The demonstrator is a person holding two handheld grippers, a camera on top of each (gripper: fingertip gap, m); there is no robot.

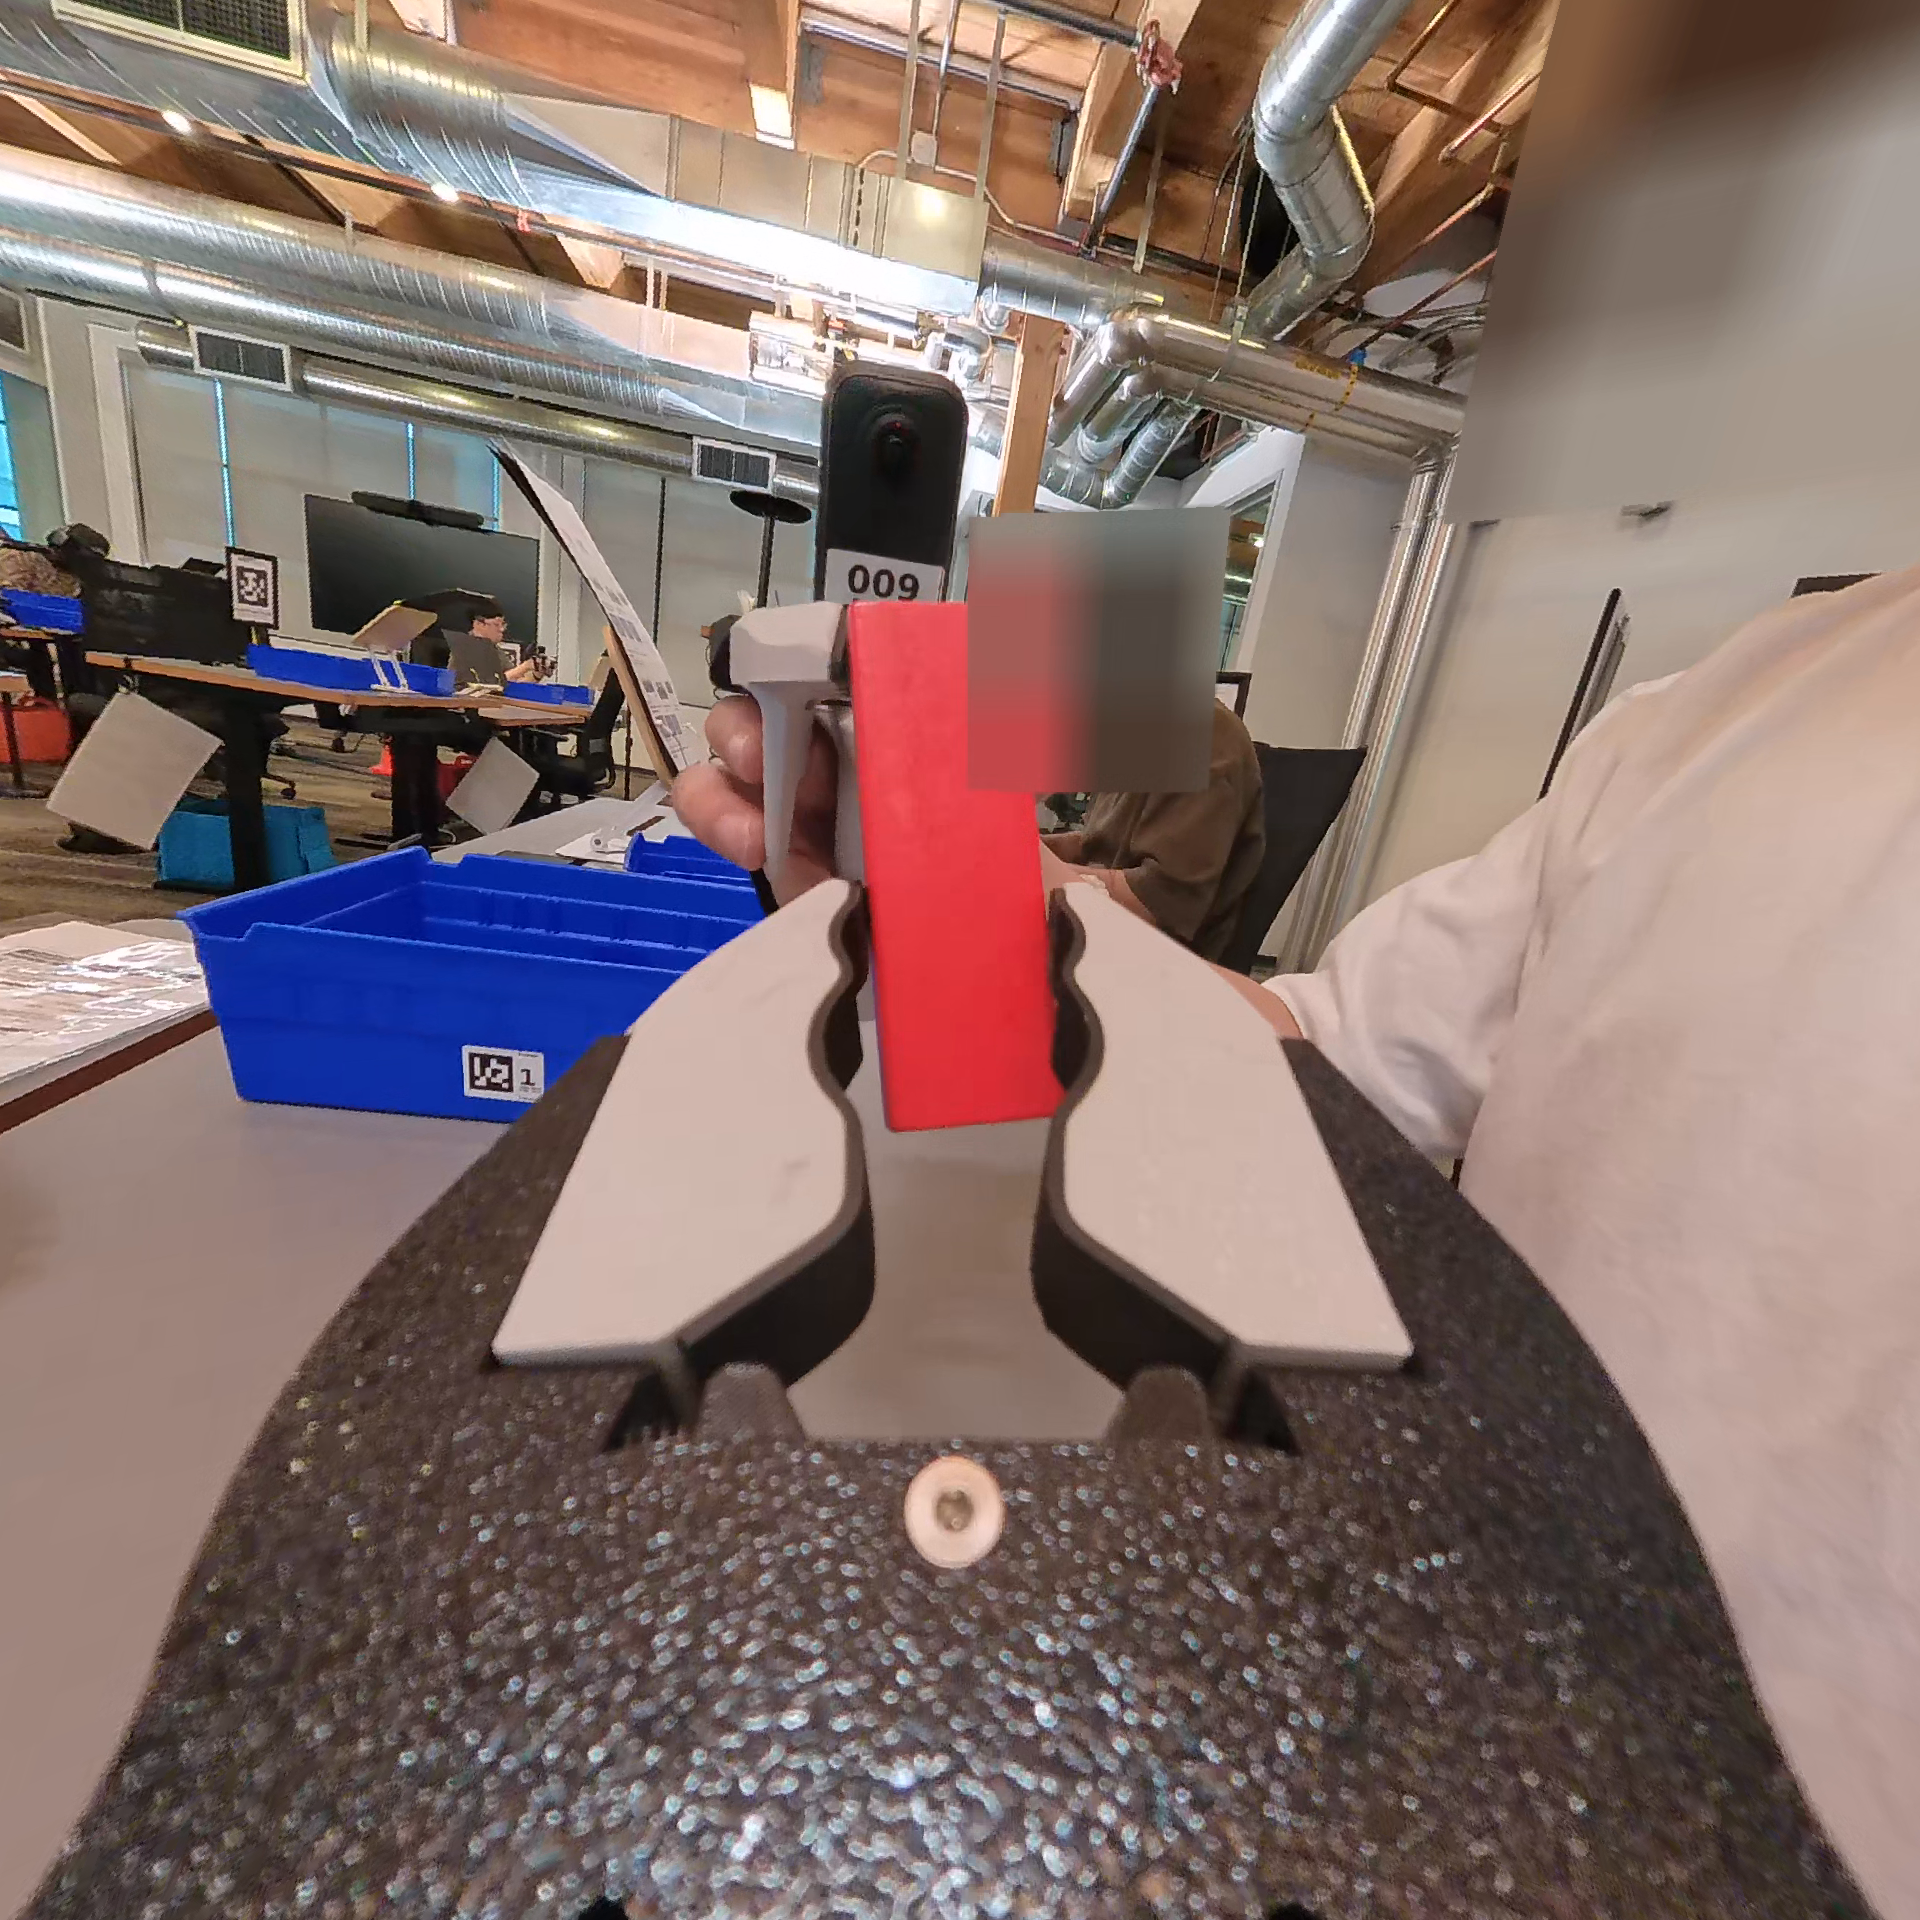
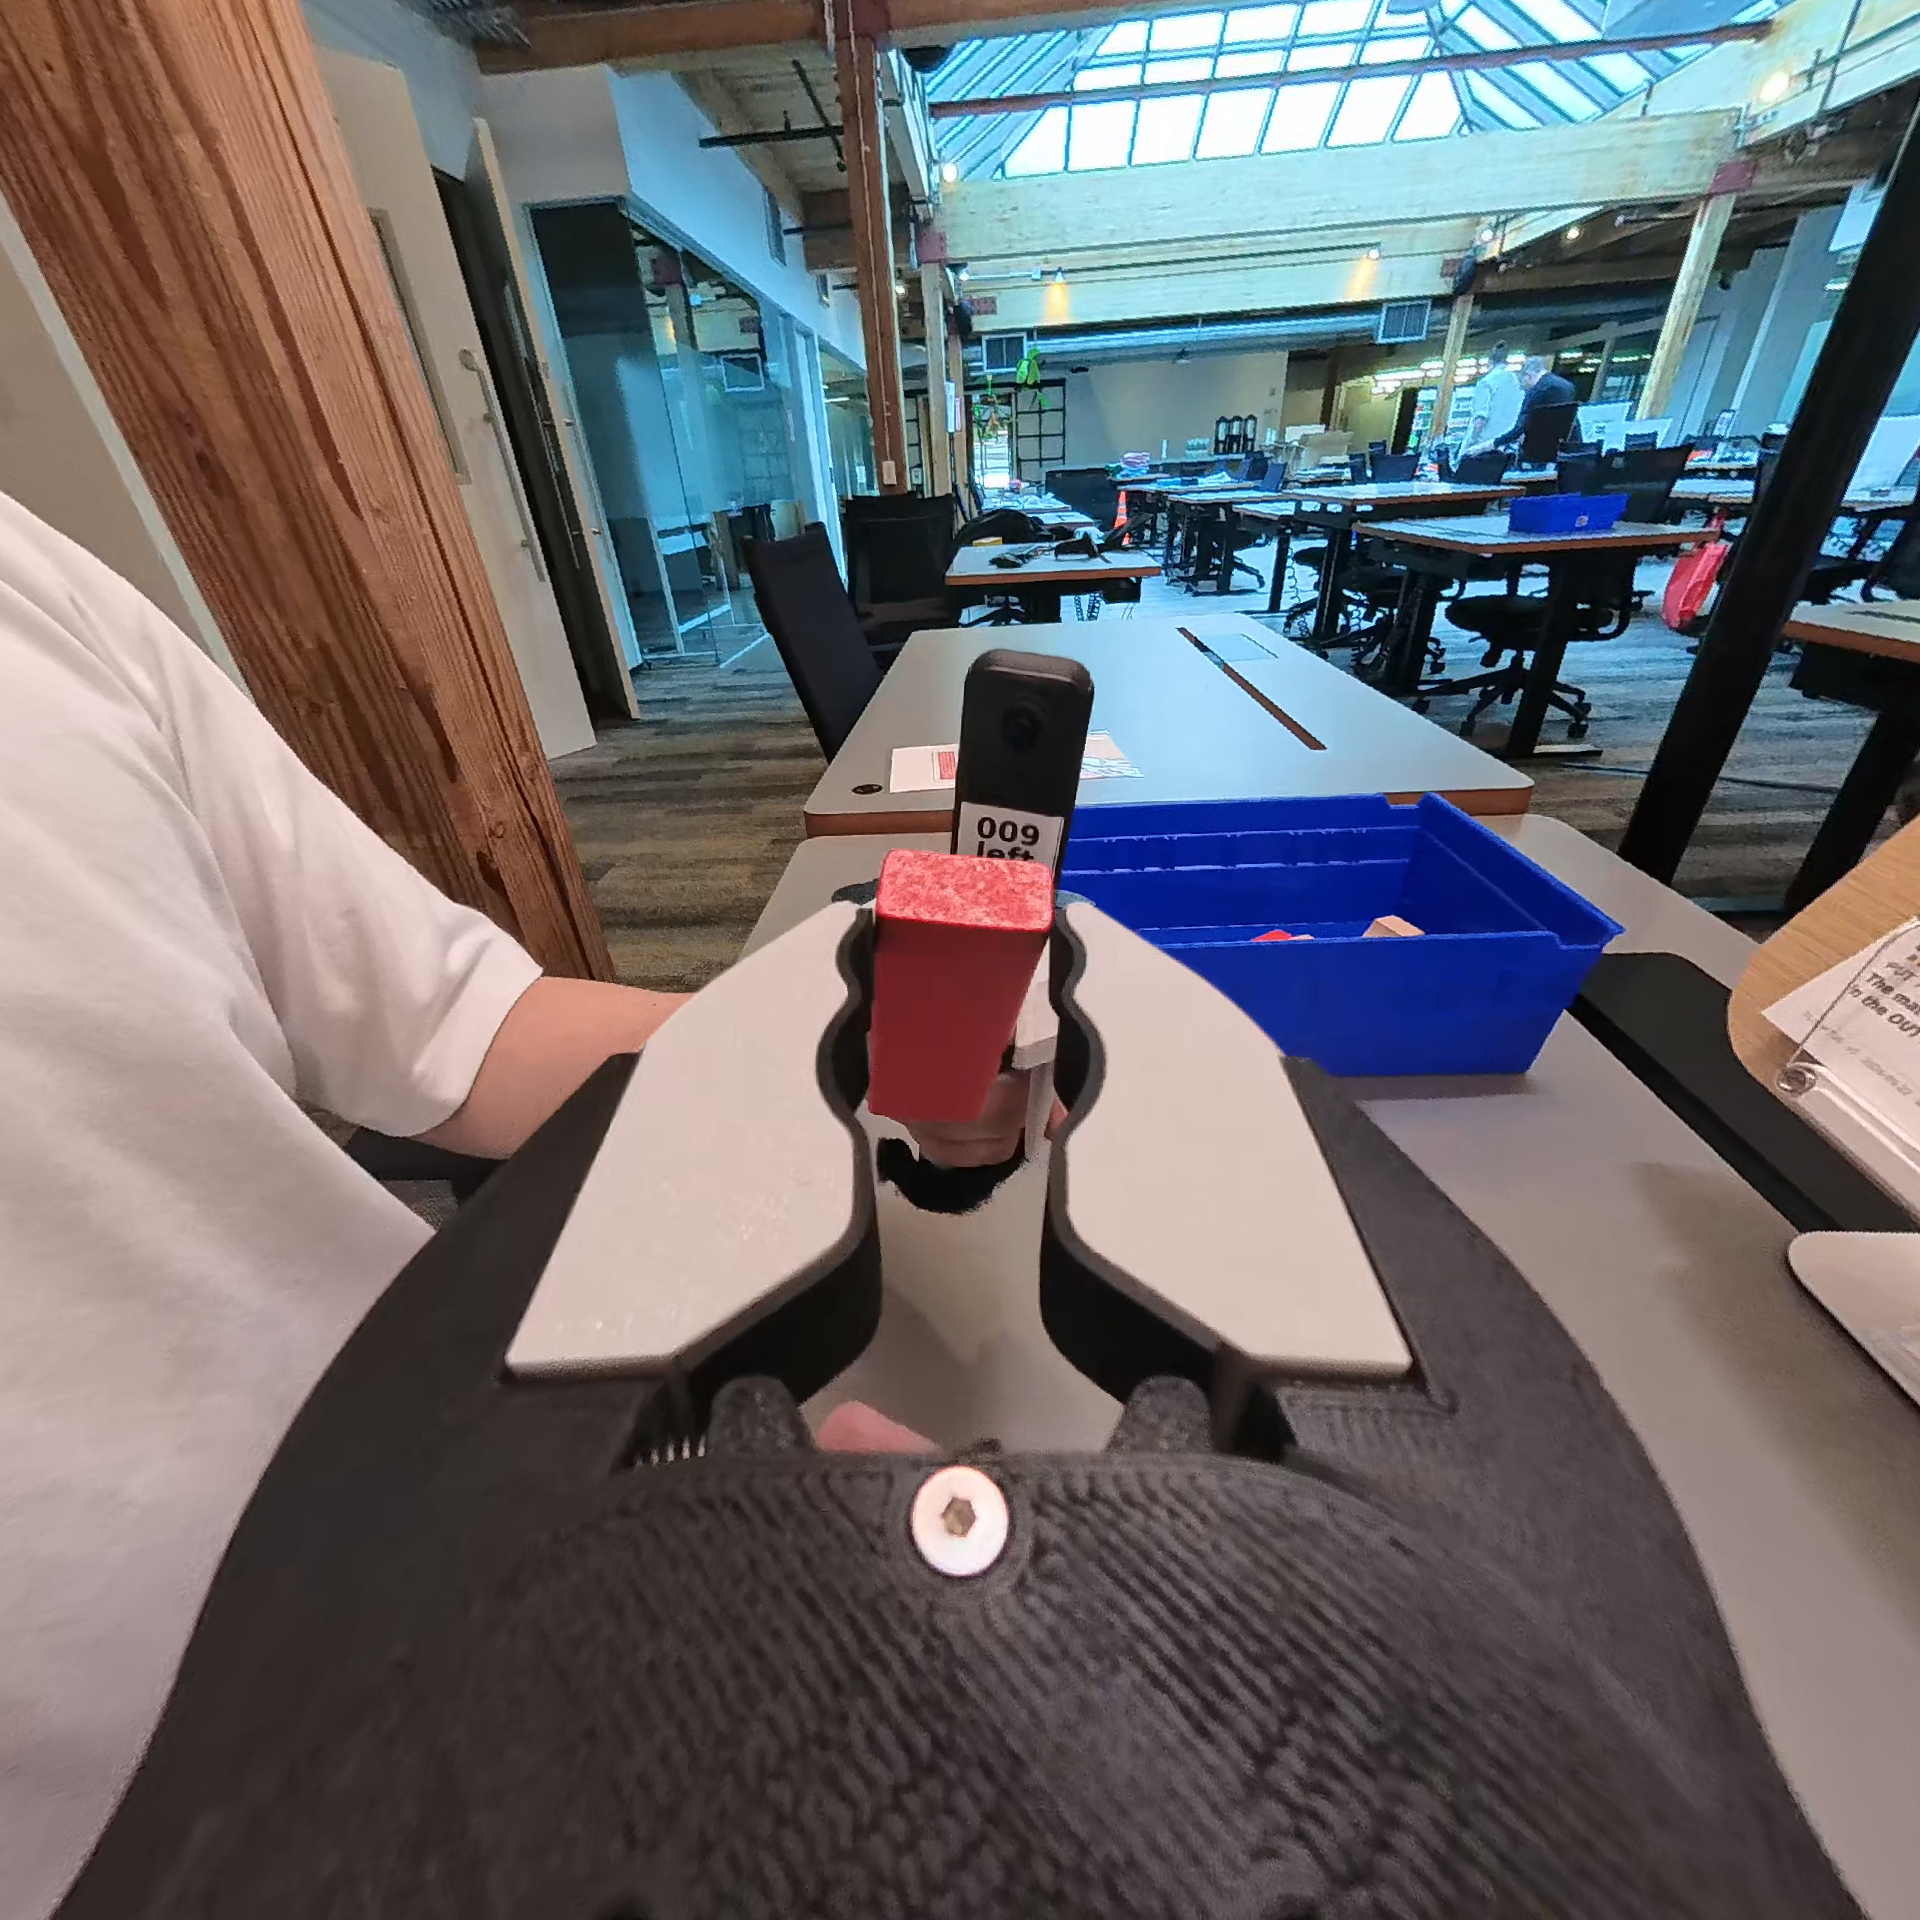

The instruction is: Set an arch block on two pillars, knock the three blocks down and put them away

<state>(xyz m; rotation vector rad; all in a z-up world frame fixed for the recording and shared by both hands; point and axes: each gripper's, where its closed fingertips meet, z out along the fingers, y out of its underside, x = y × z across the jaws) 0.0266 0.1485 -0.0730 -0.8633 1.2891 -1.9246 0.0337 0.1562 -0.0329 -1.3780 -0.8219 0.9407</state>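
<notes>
A long red block (image 1: 951, 883) is held in the air between both grippers, which face each other over a grey table (image 1: 156, 1299). My left gripper (image 1: 956, 920) is shut on the block's lower part, with the block standing up past its fingertips. The other gripper's black camera (image 1: 894, 468) and grey trigger show behind the block. In the right wrist view my right gripper (image 2: 961, 925) is shut on the same red block (image 2: 945, 997), whose rough end face points up. The left gripper's camera (image 2: 1023, 738) stands just behind it.
A blue bin (image 1: 416, 977) sits on the table to the left; in the right wrist view it (image 2: 1455, 997) holds small red and wooden pieces. A person's white sleeve (image 1: 1662, 1039) is close on one side. Papers (image 1: 83, 987) and a sign holder (image 2: 1849, 1018) lie at the table edges. Spacing between my two grippers at the tips: around 4 cm.
</notes>
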